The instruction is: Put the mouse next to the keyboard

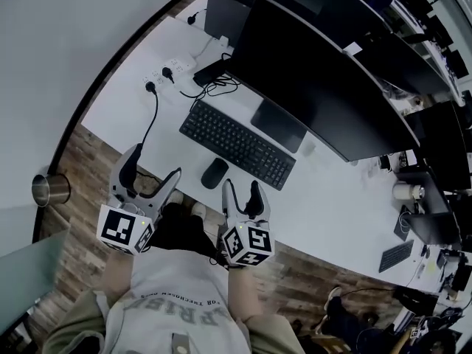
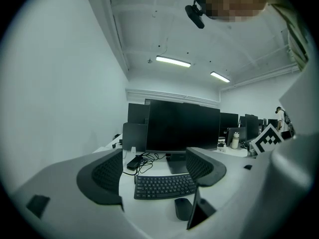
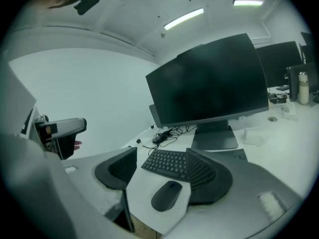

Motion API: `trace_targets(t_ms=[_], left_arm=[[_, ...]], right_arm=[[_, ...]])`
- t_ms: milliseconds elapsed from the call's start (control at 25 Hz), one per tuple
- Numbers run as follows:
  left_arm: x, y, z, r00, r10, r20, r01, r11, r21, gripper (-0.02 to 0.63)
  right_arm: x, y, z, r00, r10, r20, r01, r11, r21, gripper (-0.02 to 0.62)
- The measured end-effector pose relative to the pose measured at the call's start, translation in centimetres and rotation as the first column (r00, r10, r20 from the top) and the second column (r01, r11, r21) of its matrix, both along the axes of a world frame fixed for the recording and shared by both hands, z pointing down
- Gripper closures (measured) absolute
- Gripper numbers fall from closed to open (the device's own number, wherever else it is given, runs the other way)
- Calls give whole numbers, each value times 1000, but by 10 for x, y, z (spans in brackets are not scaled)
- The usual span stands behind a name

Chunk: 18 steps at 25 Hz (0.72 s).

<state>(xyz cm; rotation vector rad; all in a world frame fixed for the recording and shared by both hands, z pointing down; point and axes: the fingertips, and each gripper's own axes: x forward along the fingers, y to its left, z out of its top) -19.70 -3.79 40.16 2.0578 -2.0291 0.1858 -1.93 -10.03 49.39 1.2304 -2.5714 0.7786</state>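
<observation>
A black mouse [image 1: 214, 172] lies on the white desk [image 1: 332, 205], just in front of the black keyboard [image 1: 237, 144] near the desk's front edge. My right gripper [image 1: 242, 195] is open, its jaws held just short of the mouse with nothing between them. In the right gripper view the mouse [image 3: 166, 194] shows low between the open jaws of the right gripper [image 3: 158, 172], with the keyboard [image 3: 167, 162] behind it. My left gripper [image 1: 153, 178] is open and empty over the desk's front edge, left of the mouse. The left gripper view shows the keyboard [image 2: 165, 185] and mouse [image 2: 183, 208].
A large dark monitor [image 1: 324, 87] stands behind the keyboard, its base [image 1: 278, 125] on the desk. A power strip [image 1: 171, 71] and cables [image 1: 210, 87] lie at the back left. A metal cup [image 1: 50, 189] sits at far left. More desks stand to the right.
</observation>
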Motion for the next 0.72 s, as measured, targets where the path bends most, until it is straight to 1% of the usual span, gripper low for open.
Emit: trace_targets(t_ms=[120, 280, 400, 520, 720], left_arm=[[-10, -10, 12, 1000, 21, -9, -21, 999, -30, 227], [-20, -32, 26, 995, 99, -16, -100, 993, -70, 227], [-28, -48, 34, 988, 153, -28, -155, 984, -86, 227], [-33, -61, 44, 977, 209, -47, -213, 971, -110, 227], [-45, -77, 58, 959, 275, -67, -282, 949, -140, 227]], right_arm=[[-14, 0, 33, 999, 15, -49, -18, 997, -78, 298], [-29, -1, 76, 991, 56, -124, -77, 982, -172, 298], [-38, -2, 108, 975, 85, -204, -135, 961, -243, 298], [-46, 0, 133, 956, 97, -278, -183, 935, -304, 298], [-58, 1, 165, 919, 110, -378, -257, 895, -365, 298]])
